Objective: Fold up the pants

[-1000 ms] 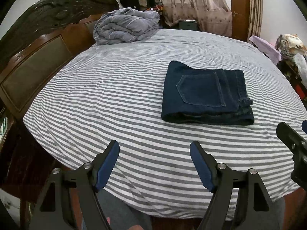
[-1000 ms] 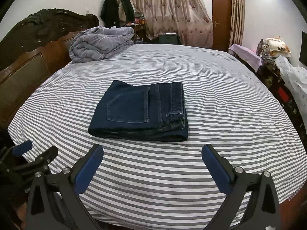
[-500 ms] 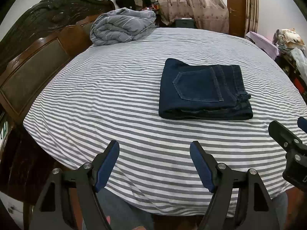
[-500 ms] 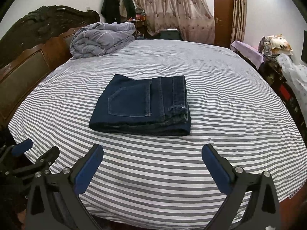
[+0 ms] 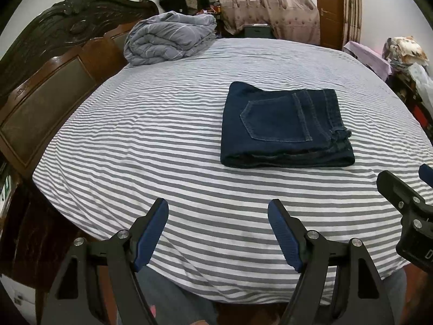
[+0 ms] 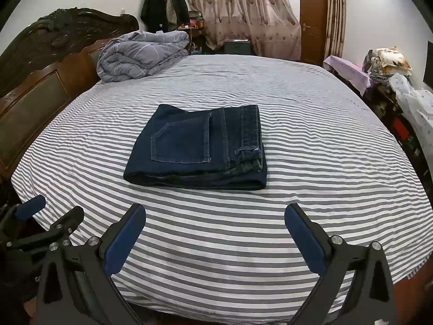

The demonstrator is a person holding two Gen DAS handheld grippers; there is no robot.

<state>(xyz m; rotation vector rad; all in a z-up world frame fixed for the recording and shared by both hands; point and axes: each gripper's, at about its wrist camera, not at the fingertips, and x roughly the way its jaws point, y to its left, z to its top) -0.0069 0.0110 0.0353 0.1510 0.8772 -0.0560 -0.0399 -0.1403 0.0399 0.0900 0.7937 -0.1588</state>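
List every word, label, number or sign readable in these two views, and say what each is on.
No text reads whole.
"D": a cut-off white character on the right gripper body, at the left view's right edge.
Green marking by the headboard, left edge: too blurred to read.
Folded jeans, striped sheet, grey quilt: no lettering visible.

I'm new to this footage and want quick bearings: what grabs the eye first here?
The dark blue folded jeans lie mid-bed on the grey-and-white striped sheet, back pocket up. A bundled grey quilt sits at the far left corner by the carved headboard. Both grippers, left and right, hang open and empty at the near edge.
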